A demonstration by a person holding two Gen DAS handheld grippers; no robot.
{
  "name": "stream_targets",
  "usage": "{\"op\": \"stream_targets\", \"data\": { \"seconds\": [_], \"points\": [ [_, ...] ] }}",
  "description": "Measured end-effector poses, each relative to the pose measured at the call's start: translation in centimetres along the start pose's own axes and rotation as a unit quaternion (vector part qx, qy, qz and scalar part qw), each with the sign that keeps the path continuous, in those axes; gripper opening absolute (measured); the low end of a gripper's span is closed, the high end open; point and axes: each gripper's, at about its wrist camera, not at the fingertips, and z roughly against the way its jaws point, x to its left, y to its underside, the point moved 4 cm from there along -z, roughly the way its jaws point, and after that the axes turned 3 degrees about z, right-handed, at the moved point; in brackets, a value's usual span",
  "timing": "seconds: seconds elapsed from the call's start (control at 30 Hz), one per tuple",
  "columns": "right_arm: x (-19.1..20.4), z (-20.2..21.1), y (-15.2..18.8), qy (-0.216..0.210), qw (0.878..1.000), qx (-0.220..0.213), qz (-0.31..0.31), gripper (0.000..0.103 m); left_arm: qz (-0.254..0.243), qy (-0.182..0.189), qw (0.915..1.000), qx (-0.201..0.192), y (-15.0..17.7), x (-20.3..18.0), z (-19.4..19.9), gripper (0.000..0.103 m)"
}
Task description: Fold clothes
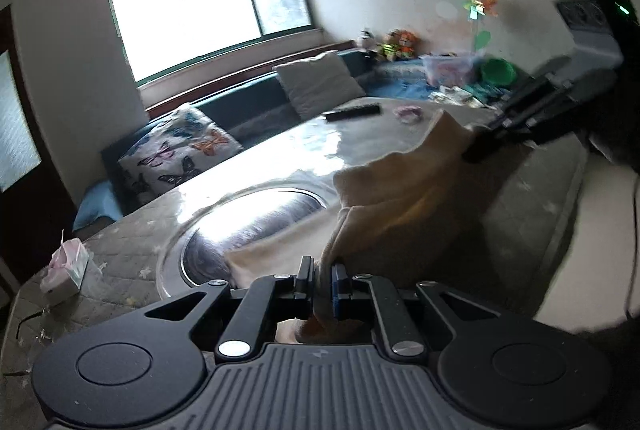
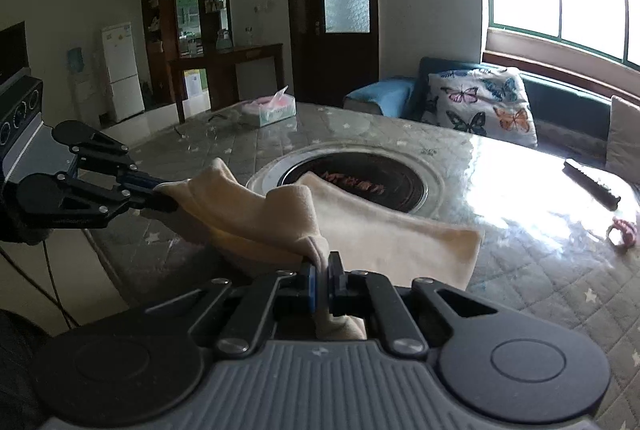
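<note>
I see a cream cloth (image 2: 384, 234), black fingers (image 2: 338, 284) with blue pads, a grey star-quilted tabletop (image 2: 560, 270), and a white butterfly-print cushion (image 2: 480, 102).

A quilted grey table (image 2: 520, 270) with small stars has a round metal-rimmed recess (image 2: 352, 182) in its middle. At its far left corner sits a tissue box (image 2: 272, 110); on the right lie a dark remote control (image 2: 592, 186) and a small pink hair tie (image 2: 624, 230). Behind the table runs a teal sofa (image 2: 560, 102) under a wide window (image 1: 208, 14), with a butterfly-print cushion (image 2: 480, 106) and a plain grey pillow (image 1: 320, 82). Far left stand a white fridge (image 2: 120, 70) and a dark door (image 2: 332, 6). Toys (image 1: 400, 44) and a green bowl (image 1: 498, 70) crowd the sofa's far right end
</note>
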Motion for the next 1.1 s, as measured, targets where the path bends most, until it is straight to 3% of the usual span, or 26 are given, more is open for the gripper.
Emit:
{"op": "stream_targets", "data": {
  "seconds": [0.2,0.4,0.53,0.63,0.7,0.8,0.83,0.93,1.1],
  "points": [
    [-3.5,-3.9,-2.5,0.019,1.0,0.0,-0.023,0.005,0.021,-0.016,0.9996,0.009,-2.6,3.1,-5.9,0.009],
    [-8.2,-10.3,-3.5,0.044,0.997,0.035,-0.058,0.005,0.041,-0.025,0.9968,0.064,-3.0,5.7,-13.8,0.009],
    [-10.5,-14.9,-2.3,0.061,0.992,0.066,-0.088,0.005,0.059,-0.032,0.992,0.108,-1.5,6.7,-17.8,0.012],
    [-11.4,-17.4,-0.8,0.077,0.988,0.088,-0.103,0.01,0.069,-0.039,0.9893,0.122,-0.5,7.2,-18.9,0.022],
    [-11.9,-18.1,-0.2,0.088,0.986,0.095,-0.106,0.019,0.073,-0.05,0.9892,0.117,-0.6,7.6,-18.7,0.026],
    [-12.4,-17.4,-0.2,0.096,0.986,0.082,-0.111,0.031,0.083,-0.068,0.9878,0.113,-0.9,8.6,-18.3,0.041],
    [-12.6,-16.8,-0.4,0.106,0.985,0.073,-0.114,0.031,0.087,-0.077,0.9871,0.11,-1.0,8.7,-18.2,0.047],
    [-12.9,-15.0,-1.0,0.13,0.983,0.048,-0.124,0.031,0.098,-0.086,0.9867,0.097,-1.6,9.4,-17.3,0.048],
    [-10.9,-14.6,-2.0,0.099,0.989,0.041,-0.102,0.031,0.096,-0.075,0.9898,0.074,-3.0,8.7,-16.3,0.055]
  ]
}}
